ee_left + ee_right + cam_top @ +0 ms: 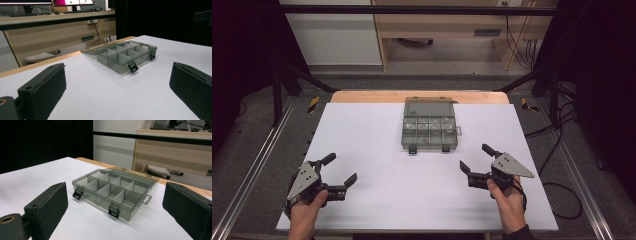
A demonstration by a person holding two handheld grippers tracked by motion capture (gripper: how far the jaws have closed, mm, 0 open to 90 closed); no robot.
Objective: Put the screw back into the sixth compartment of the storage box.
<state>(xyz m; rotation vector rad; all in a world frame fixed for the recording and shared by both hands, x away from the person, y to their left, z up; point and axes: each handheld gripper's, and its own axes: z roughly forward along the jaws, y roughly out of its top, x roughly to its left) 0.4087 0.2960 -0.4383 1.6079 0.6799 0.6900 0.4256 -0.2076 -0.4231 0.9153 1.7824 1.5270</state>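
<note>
- A white table top (377, 150) lies over a wooden board, with dark floor, cables and pale wooden furniture behind it at twelve o'clock.
- A smoky see-through compartment box (430, 127) sits on the table just past centre, towards twelve o'clock, its lid (430, 107) folded back flat on the far side.
- Inside, dividers split it into two rows of cells; two black latches (412, 149) hang off its near edge.
- The left gripper (339, 171) rests at about seven o'clock on the table, held by a hand (304, 212); its jaws stand wide apart with nothing between them.
- The right gripper (476, 157) is at about five o'clock, held by the other hand (507, 197); its jaws are spread wide and hold nothing.
- Both grippers point towards the box, each well apart from it.
- In the right gripper view the box (115, 192) lies between the two black jaws, farther off on the table.
</note>
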